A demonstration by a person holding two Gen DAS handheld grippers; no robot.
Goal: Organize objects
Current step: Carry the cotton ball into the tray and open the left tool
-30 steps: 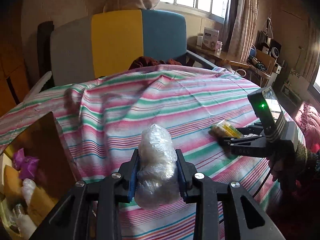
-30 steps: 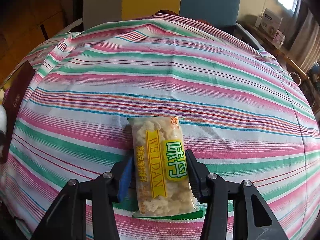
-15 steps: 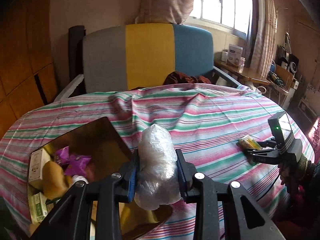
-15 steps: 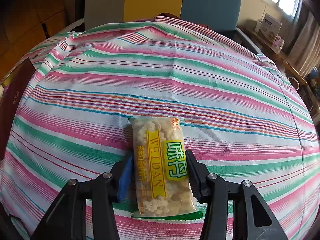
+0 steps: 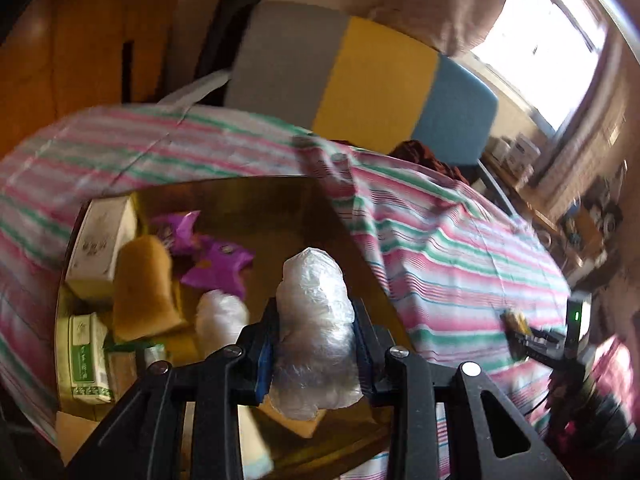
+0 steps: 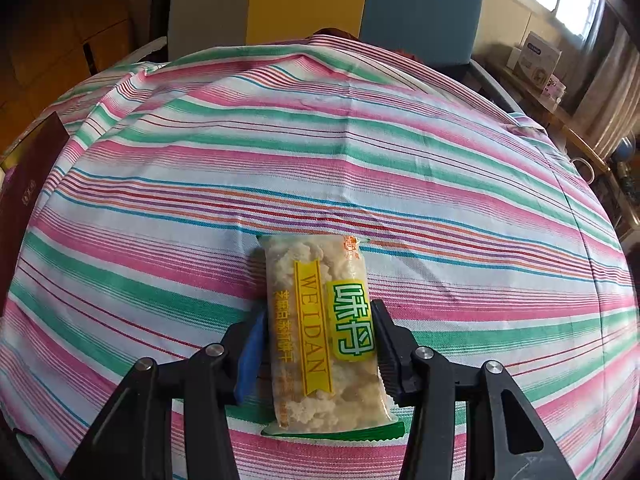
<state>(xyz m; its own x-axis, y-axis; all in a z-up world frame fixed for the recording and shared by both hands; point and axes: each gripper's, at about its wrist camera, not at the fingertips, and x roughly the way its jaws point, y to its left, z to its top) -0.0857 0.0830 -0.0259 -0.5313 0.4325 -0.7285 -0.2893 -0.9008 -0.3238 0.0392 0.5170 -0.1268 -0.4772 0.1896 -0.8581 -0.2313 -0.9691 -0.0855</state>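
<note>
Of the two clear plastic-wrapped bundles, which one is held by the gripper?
The larger bundle, clamped in the left gripper; the smaller one lies inside the box.

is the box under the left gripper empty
No, the gold-lined box already holds purple wrappers, a tan packet, small cartons and a clear-wrapped bundle.

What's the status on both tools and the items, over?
Left tool shut on clear-wrapped bundle, over the open box. Right tool shut on yellow snack pack, resting on striped cloth. Nothing in the way.
</note>
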